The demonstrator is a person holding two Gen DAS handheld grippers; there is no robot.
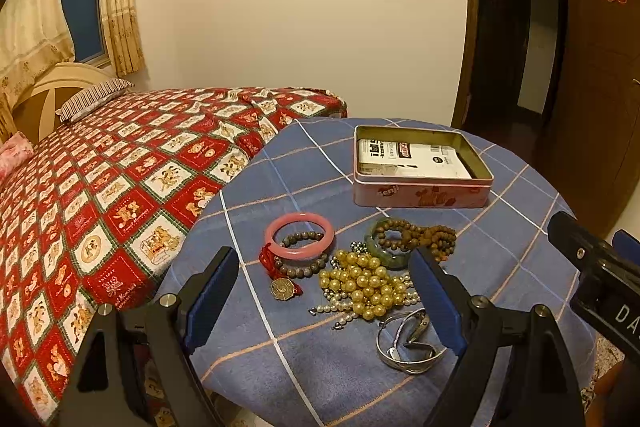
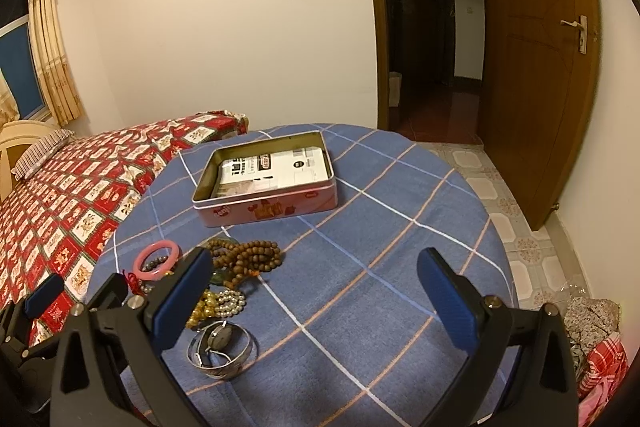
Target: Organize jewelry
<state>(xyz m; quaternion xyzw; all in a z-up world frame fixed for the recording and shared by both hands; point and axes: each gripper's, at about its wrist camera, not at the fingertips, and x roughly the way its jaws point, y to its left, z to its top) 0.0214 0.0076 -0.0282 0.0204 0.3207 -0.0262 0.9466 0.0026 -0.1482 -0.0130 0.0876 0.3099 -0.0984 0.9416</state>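
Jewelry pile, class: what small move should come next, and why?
Probably lower the open left gripper onto the pink bangle. Both grippers are empty, the tin is open, and all jewelry lies on the tablecloth.

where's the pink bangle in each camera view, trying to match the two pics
Left wrist view: the smooth pink ring bangle lies just left of centre, between the open gripper fingers, on the blue checked cloth.
Right wrist view: it sits lower left, beside the left finger's tip.
Shared landmark: the open pink rectangular tin beyond it in both.
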